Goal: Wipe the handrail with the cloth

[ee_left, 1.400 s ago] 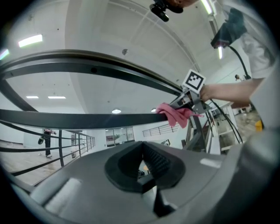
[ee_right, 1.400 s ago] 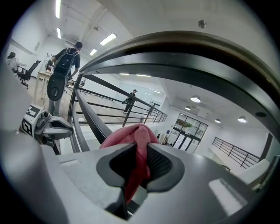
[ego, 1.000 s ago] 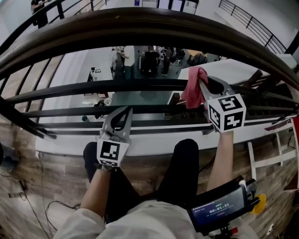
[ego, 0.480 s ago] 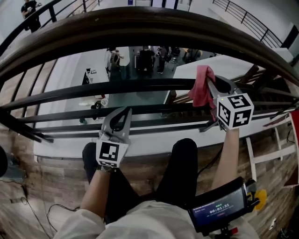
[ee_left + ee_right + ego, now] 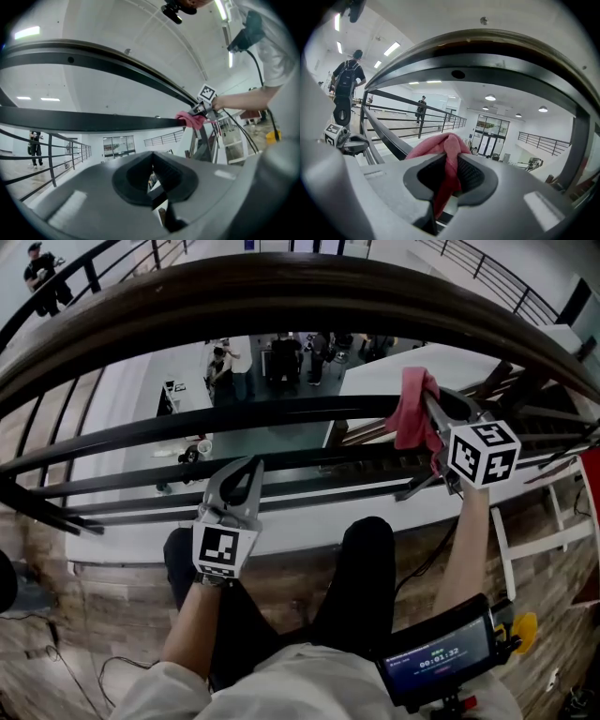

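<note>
Here the whole matter turns on height: the cloth (image 5: 411, 413) sits below the broad dark handrail (image 5: 281, 296), at the level of the upper thin black bar (image 5: 234, 413), and seems to touch that bar or hang just before it; which, I cannot tell. The right gripper (image 5: 424, 407) pinches the pink cloth between its jaws, and in the right gripper view a fold of cloth (image 5: 447, 154) bulges out above the closed jaws while a tail hangs down through them. The handrail (image 5: 487, 47) arches overhead in that view, so the cloth must travel up and forward to meet it. The rail's long axis runs from side to side across the person, so a wipe would likely go along that line. The left gripper (image 5: 246, 470) is lower and nearer the body, its jaws pressed together on nothing, well apart from the cloth, so the right one is clearly the nearer to the work. There is open room between bar and handrail for rising, and a long free run of rail toward the left. To the right an upright post (image 5: 576, 140) stands close under the handrail and would probably limit a stroke that way.
</note>
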The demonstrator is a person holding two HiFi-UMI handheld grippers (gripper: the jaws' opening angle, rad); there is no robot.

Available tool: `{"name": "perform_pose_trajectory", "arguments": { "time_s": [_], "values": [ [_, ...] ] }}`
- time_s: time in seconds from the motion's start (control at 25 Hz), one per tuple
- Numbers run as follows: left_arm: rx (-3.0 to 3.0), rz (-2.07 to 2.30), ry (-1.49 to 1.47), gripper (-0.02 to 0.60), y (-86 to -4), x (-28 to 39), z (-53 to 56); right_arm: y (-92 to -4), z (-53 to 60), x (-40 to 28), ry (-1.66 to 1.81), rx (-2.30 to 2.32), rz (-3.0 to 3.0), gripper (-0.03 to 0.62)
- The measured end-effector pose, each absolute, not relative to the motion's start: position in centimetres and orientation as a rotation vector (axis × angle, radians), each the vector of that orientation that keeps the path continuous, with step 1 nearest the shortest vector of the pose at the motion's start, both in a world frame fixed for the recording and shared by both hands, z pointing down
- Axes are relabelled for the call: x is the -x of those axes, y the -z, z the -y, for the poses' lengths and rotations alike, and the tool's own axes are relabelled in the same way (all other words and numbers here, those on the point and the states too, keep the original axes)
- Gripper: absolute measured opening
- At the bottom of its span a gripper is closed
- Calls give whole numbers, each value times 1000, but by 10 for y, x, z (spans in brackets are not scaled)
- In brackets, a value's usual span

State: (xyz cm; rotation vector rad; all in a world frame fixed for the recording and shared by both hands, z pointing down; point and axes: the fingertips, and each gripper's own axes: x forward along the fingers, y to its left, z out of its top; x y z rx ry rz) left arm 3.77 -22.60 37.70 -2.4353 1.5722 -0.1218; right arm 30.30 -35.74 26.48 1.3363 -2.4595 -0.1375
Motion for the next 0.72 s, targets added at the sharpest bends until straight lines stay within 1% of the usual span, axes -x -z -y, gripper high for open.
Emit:
{"name": "perform_pose_trajectory", "arguments": {
  "time_s": [0.24,0.44,0.72],
  "values": [
    [2450,-1561,127,6,-379,-41,228,-263,364,-331,143,-1412,2408,64],
    [2459,-1552,125,6,-380,-45,230,-261,371,-358,60,-1464,2447,64],
    [2472,-1547,119,6,-381,-48,234,-262,380,-387,42,-1533,2399,64]
  ]
}}
